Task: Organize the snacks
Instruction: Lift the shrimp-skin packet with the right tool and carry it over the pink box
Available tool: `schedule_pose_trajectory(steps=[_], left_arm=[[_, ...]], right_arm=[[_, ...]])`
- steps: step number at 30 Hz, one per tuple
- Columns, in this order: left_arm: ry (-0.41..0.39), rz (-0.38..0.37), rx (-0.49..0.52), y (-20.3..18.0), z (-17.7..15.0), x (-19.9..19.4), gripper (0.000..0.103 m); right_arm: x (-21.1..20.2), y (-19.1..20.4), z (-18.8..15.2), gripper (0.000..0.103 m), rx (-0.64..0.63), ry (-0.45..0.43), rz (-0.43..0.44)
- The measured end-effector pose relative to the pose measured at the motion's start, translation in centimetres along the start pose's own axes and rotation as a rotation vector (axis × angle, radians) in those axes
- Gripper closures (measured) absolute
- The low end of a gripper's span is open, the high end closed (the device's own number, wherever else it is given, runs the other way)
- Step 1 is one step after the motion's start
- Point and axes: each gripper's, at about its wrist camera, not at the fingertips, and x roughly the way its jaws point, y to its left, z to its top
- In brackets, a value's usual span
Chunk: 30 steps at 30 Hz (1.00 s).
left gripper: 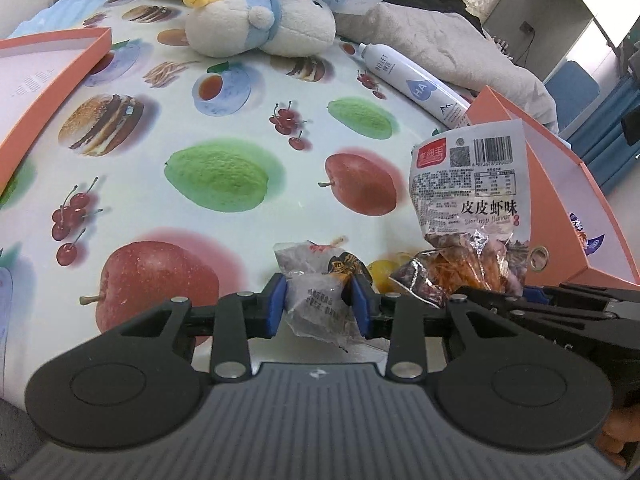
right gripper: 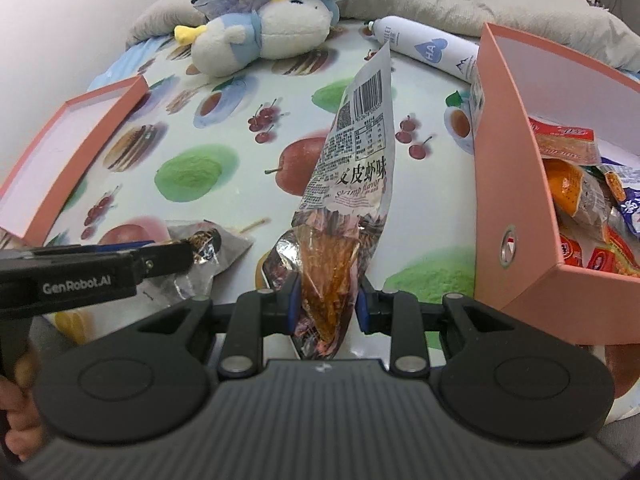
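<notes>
My left gripper (left gripper: 320, 306) is shut on a small grey snack packet (left gripper: 316, 300) low over the fruit-print tablecloth; the packet also shows in the right wrist view (right gripper: 204, 252). My right gripper (right gripper: 326, 304) is shut on the bottom of a shrimp-flavour snack bag (right gripper: 352, 184), which stands upright; the bag also shows in the left wrist view (left gripper: 472, 196). The pink box (right gripper: 508, 184) on the right holds several snack packets (right gripper: 580, 208).
The pink box lid (right gripper: 68, 152) lies open side up at the left. A plush toy (left gripper: 256, 24), a white spray can (left gripper: 416, 80) and a grey blanket (left gripper: 440, 36) lie at the back. A small yellow object (left gripper: 380, 274) lies between the two packets.
</notes>
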Motion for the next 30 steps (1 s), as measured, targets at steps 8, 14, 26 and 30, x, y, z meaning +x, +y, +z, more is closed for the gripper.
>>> schedule_pose_trajectory(steps=[8,14,26,30], left_arm=[[-0.015,-0.009,0.008,-0.5,0.9,-0.7,0.065],[-0.022,-0.008,0.054,-1.9,2.1,-1.3,0.065],[-0.089,-0.029,0.103,-5.7,6.8,-4.9,0.065],[-0.125,-0.043,0.134,-7.3,8.4,-6.4,0.065]], right_arm=[[-0.2,-0.2,0.1,0.073,-0.031,0.032,-0.053],[-1.7,-0.5,0.2,0.073,-0.012,0.006,-0.062],[-6.4,-1.8,3.6,0.073,0.006,-0.115,-0.062],[-8.1,-2.2,4.7,0.073,0.002,-0.153,-0.062]])
